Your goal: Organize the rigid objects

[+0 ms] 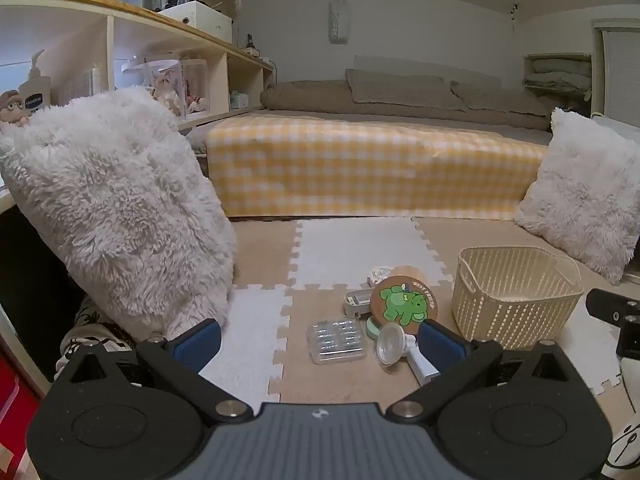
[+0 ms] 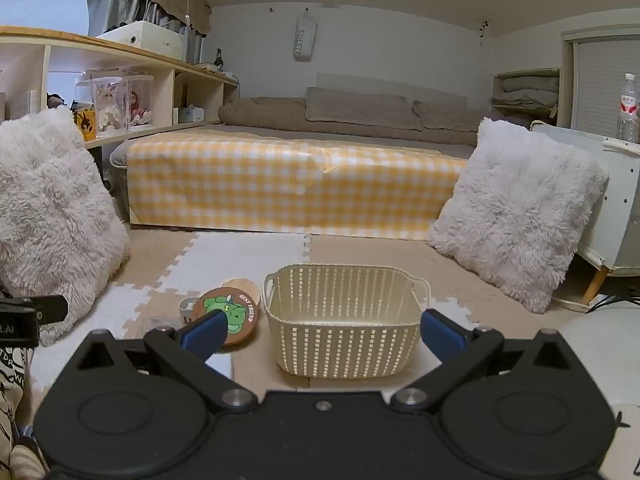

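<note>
Currently, no item is grasped: left gripper [image 1: 318,340] and right gripper [image 2: 322,330] both stand spread apart and hold nothing. Loose objects, including the clear plastic case [image 1: 338,340] and wooden disc [image 1: 404,300], lie beside the basket [image 2: 340,320]. Next step, by judgement: descend, grasp one item.

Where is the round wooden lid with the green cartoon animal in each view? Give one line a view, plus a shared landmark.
Left wrist view: the wooden lid sits right of centre, low, just left of the cream basket, above the left tool's right finger.
Right wrist view: it sits left of centre, low, partly behind the right tool's left finger.
Shared landmark: the basket, immediately right of the lid.
</note>
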